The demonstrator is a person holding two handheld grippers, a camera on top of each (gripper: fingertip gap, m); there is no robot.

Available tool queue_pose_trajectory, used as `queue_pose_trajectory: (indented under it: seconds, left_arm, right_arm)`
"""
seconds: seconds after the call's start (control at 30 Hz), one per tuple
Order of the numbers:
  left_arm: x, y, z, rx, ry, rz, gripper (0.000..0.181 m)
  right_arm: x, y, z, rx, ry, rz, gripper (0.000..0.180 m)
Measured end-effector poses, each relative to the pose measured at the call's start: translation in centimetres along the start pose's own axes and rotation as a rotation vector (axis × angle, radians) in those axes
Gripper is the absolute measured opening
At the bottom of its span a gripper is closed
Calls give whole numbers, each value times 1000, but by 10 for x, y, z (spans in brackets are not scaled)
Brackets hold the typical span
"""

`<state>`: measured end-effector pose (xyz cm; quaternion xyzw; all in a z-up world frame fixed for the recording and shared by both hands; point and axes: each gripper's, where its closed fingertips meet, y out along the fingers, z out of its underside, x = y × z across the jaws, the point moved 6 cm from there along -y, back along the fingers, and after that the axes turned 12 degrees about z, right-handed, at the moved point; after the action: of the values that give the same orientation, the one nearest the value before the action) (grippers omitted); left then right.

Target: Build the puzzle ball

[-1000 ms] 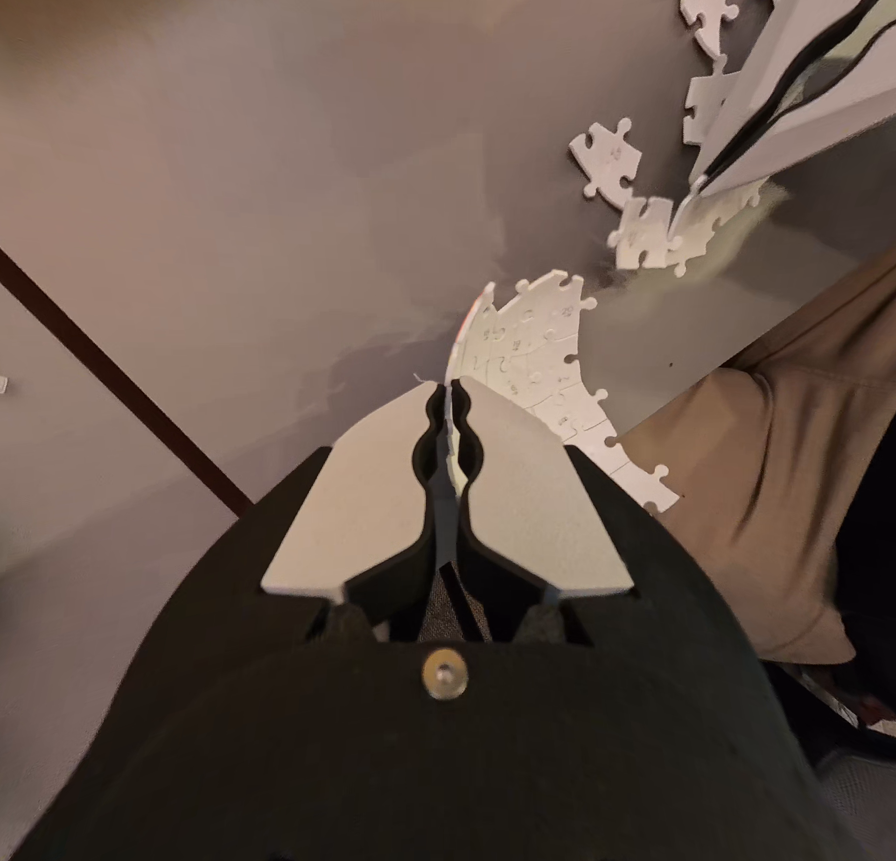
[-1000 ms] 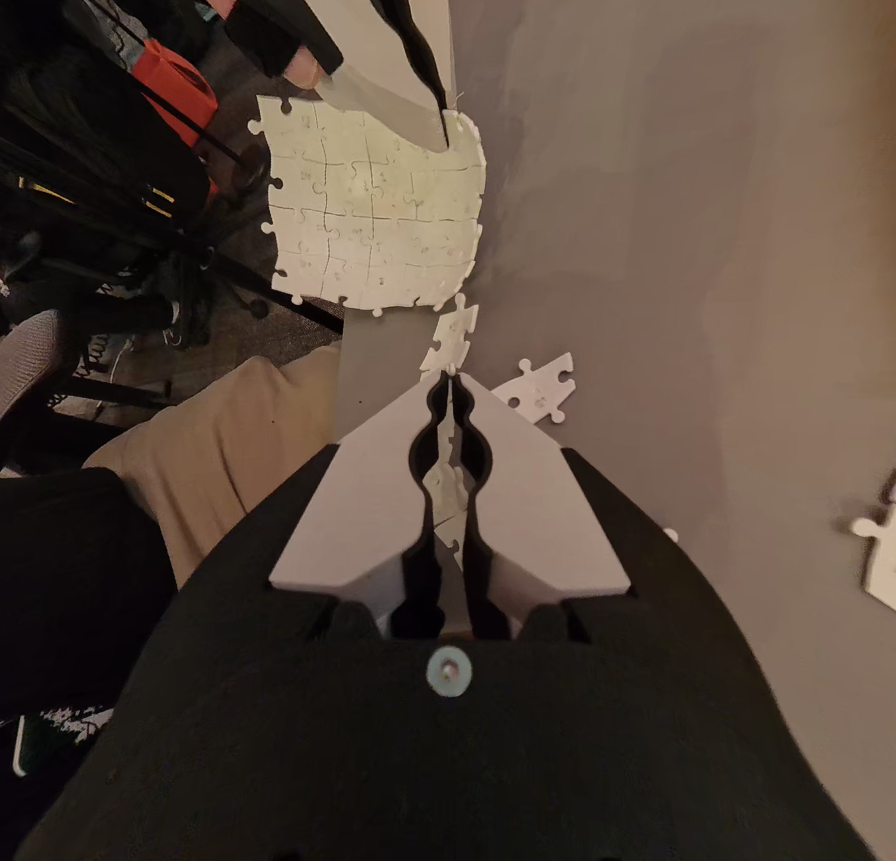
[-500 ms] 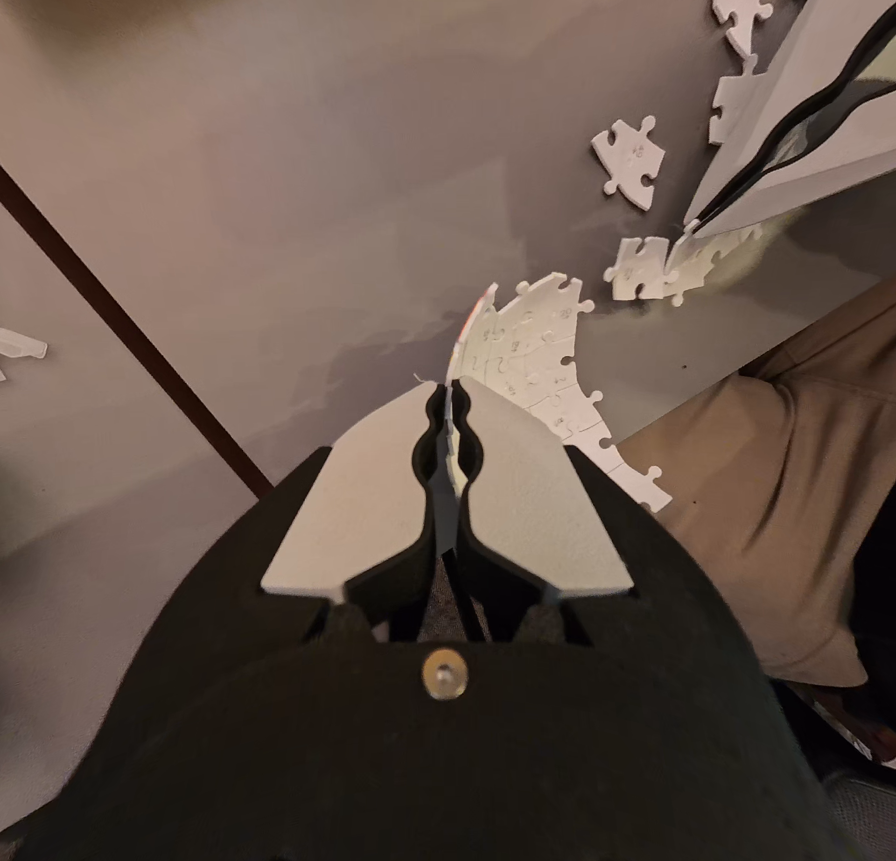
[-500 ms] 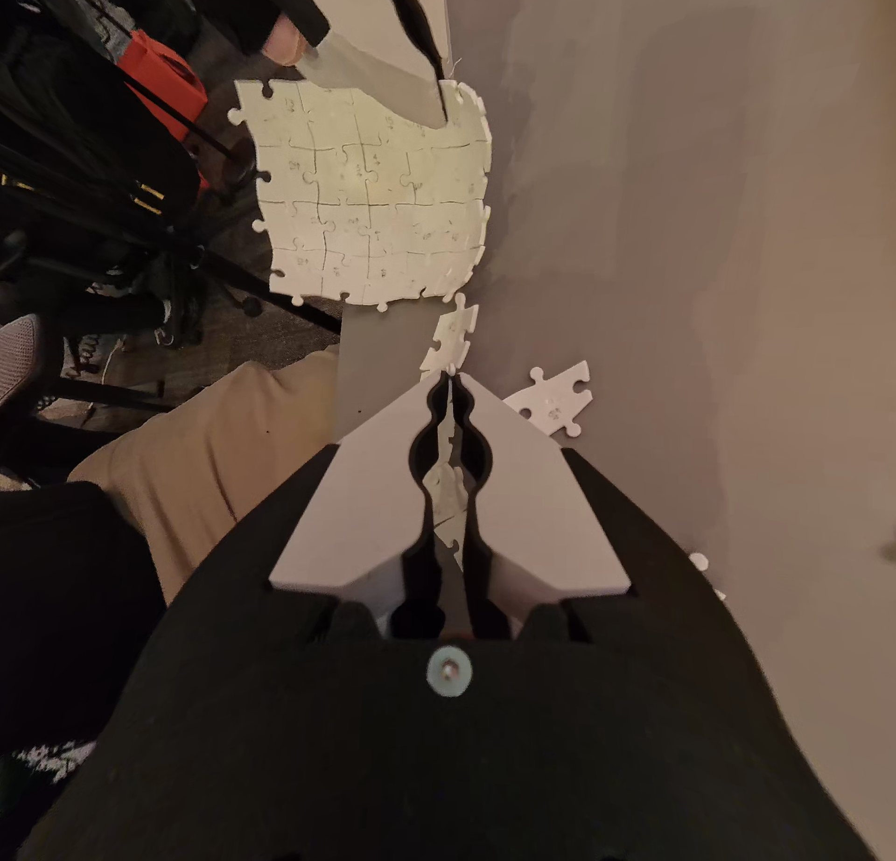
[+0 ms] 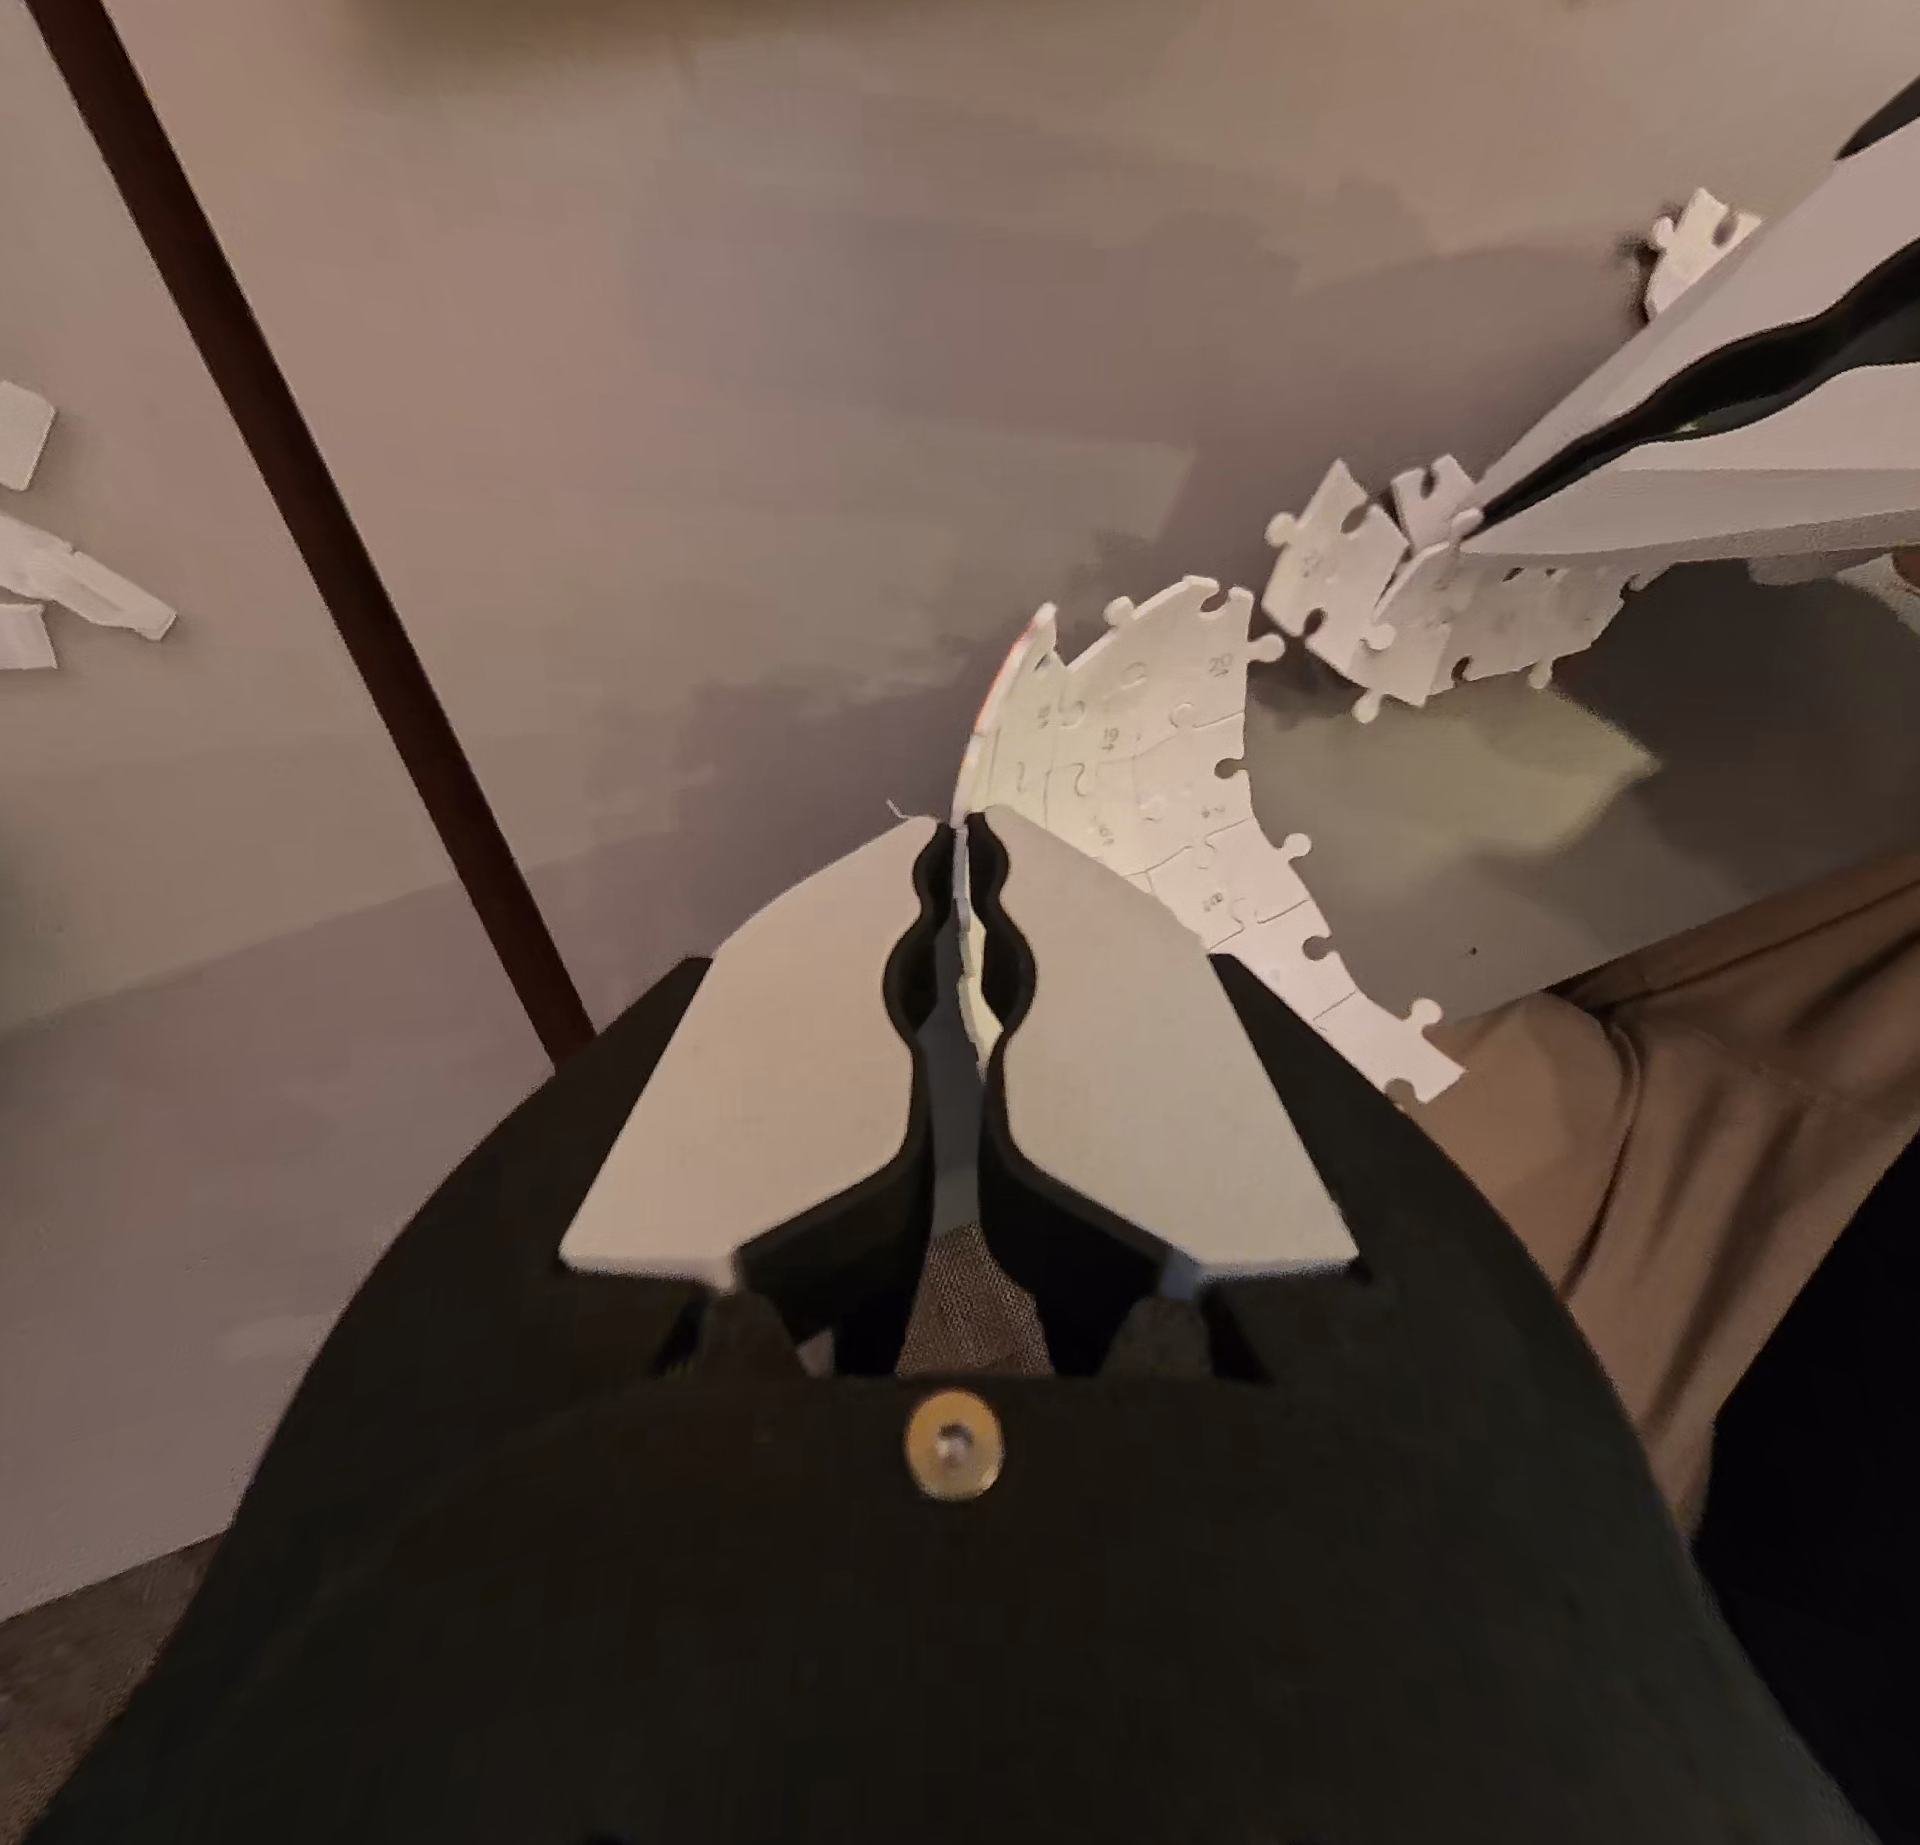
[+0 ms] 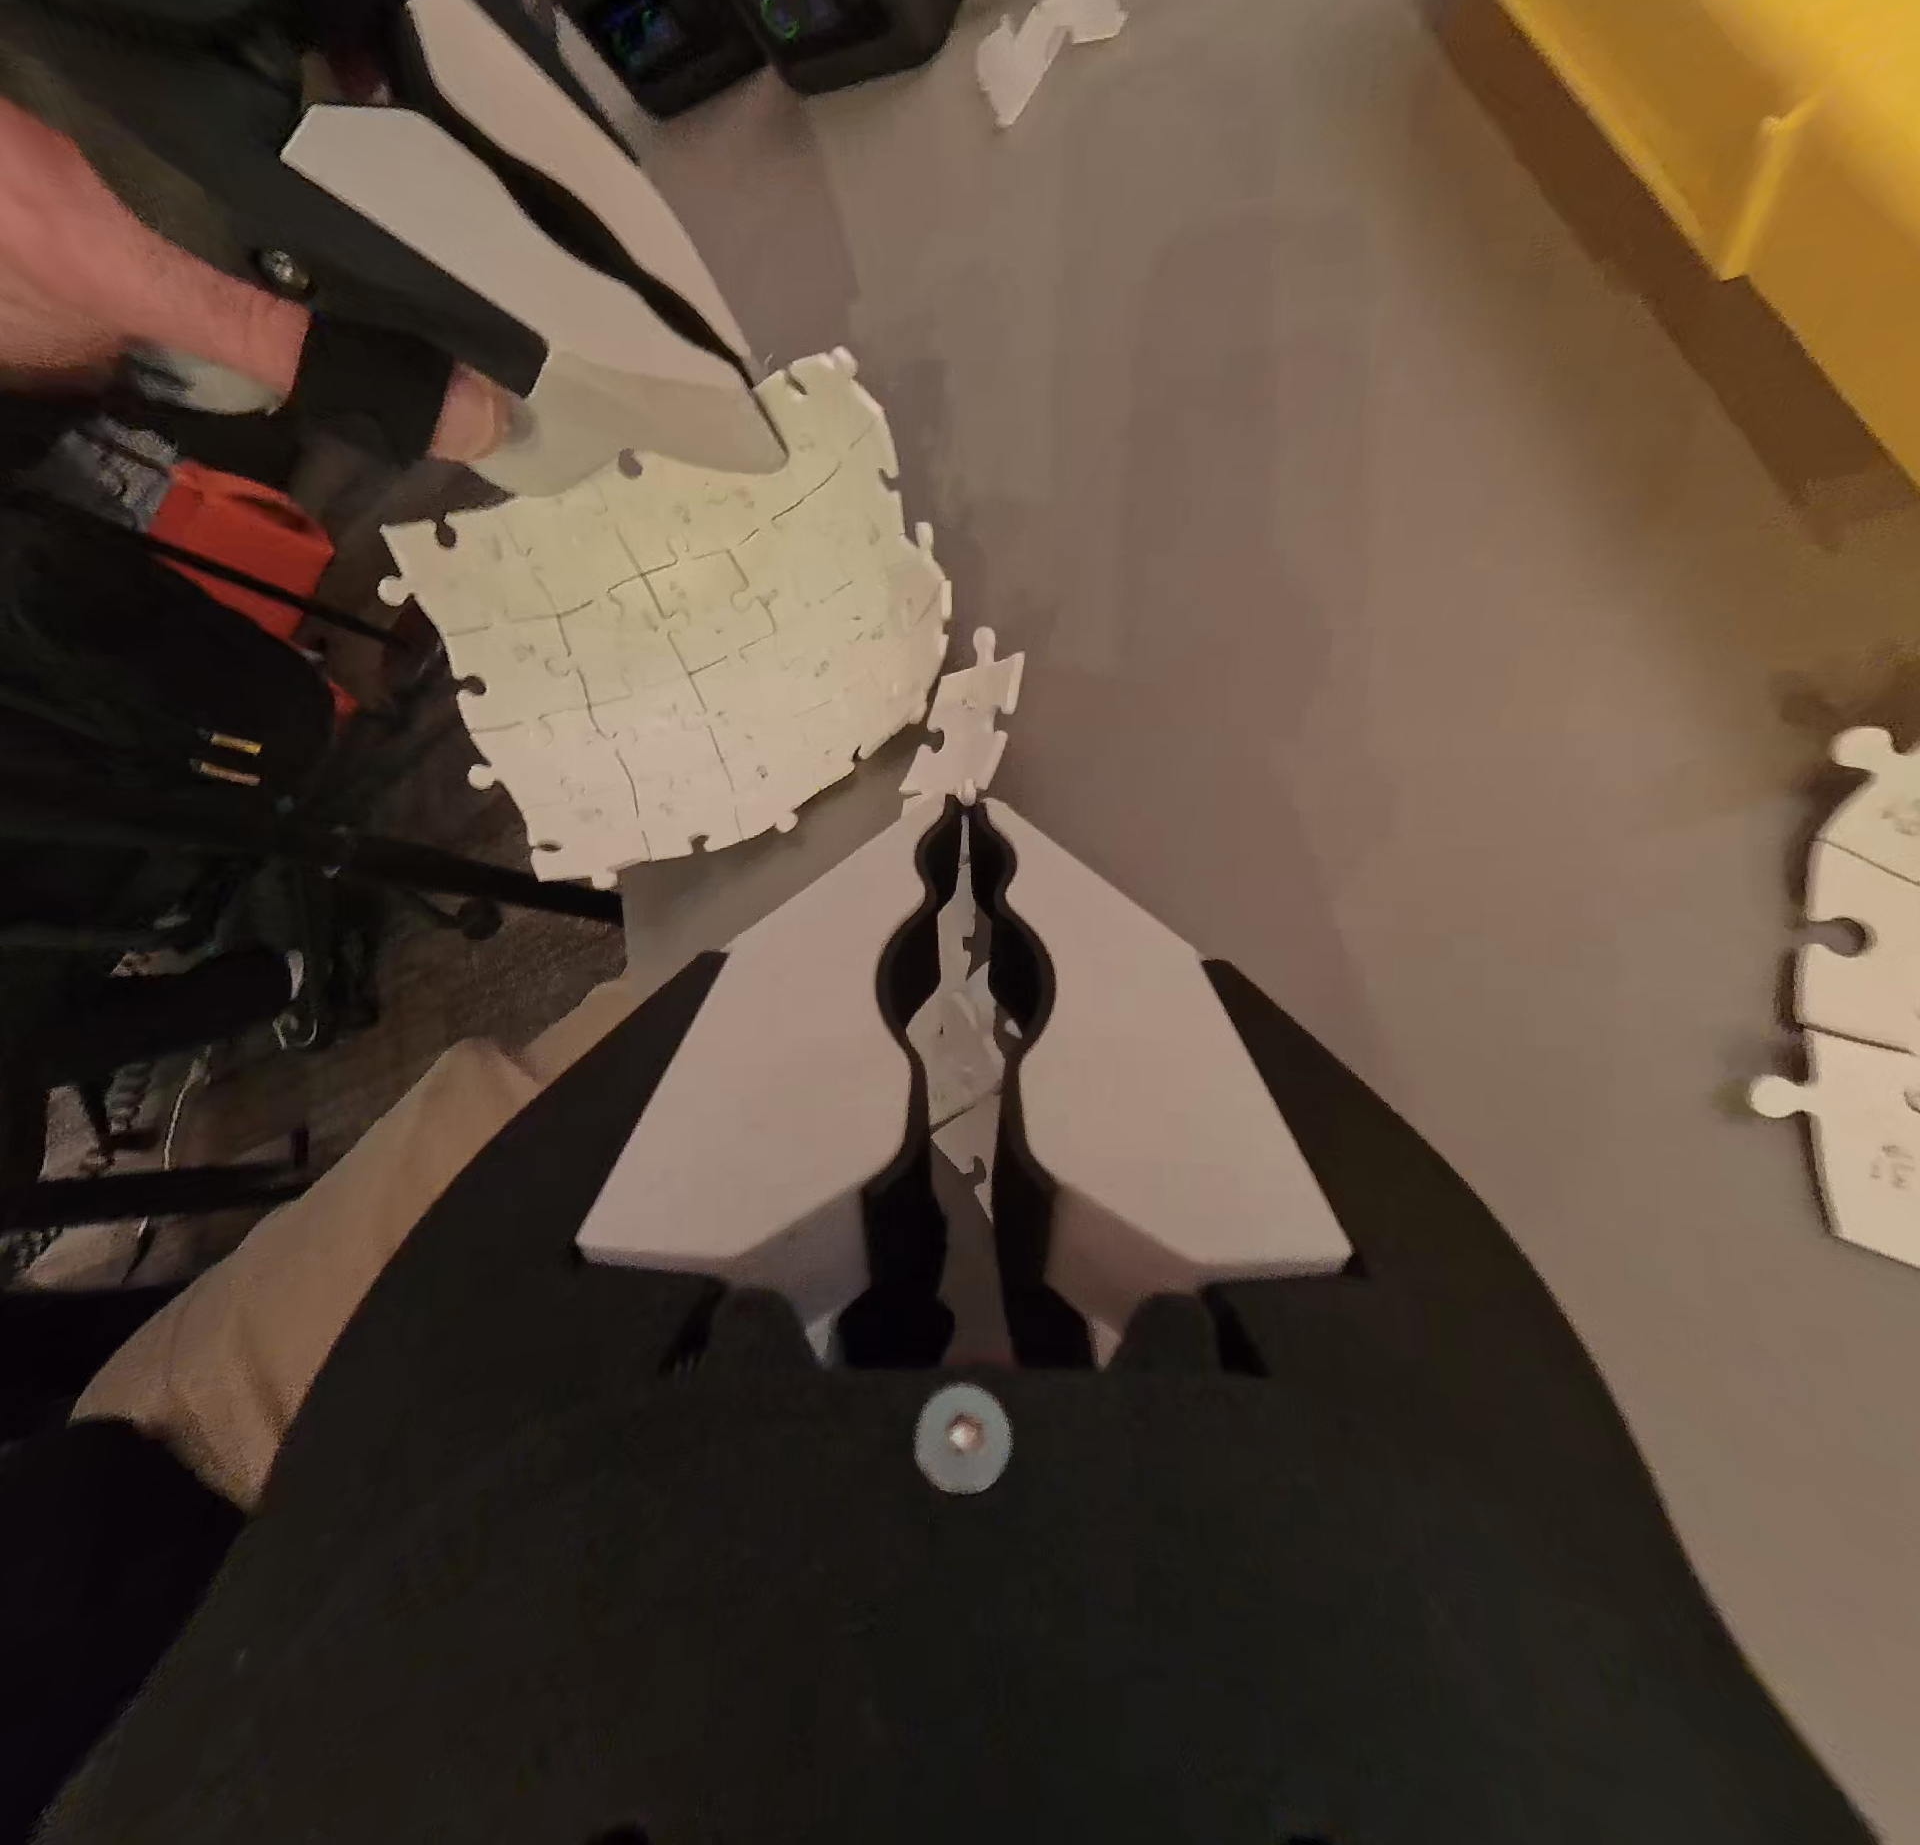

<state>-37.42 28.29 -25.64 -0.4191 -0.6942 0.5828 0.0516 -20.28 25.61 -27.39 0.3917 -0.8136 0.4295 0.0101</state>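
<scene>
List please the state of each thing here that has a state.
Left claw: shut on the curved puzzle panel, held in the air.
Right claw: shut on the small puzzle strip, close to the panel's edge, not joined.
Loose puzzle pieces: lying on the grey table.

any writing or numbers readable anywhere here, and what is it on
Curved white puzzle panel in the left gripper: small printed marks on the pieces, legible, not quoted here.
White strip of joined puzzle pieces in the right gripper: faint marks, too blurred.
Two dark devices: glowing screens, too blurred.
</scene>
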Motion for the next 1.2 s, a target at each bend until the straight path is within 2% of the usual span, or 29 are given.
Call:
queue_pose_trajectory:
  seconds: [0.53, 0.97, 1.07, 1.2]
  left_arm:
    - [2, -1, 6, -111, -133, -69, 3]
    - [-1, -1, 5, -102, -146, -106, 3]
    - [0, 0, 4, -96, -145, -114, 3]
    - [-1, 0, 3, -95, -142, -115, 3]
  right_arm:
    - [-1, 8, -3, -122, 206, 104, 0]
    - [0, 20, 9, -114, 227, 195, 1]
    - [-1, 18, 10, -117, 216, 206, 11]
    - [-1, 12, 7, -134, 154, 203, 15]
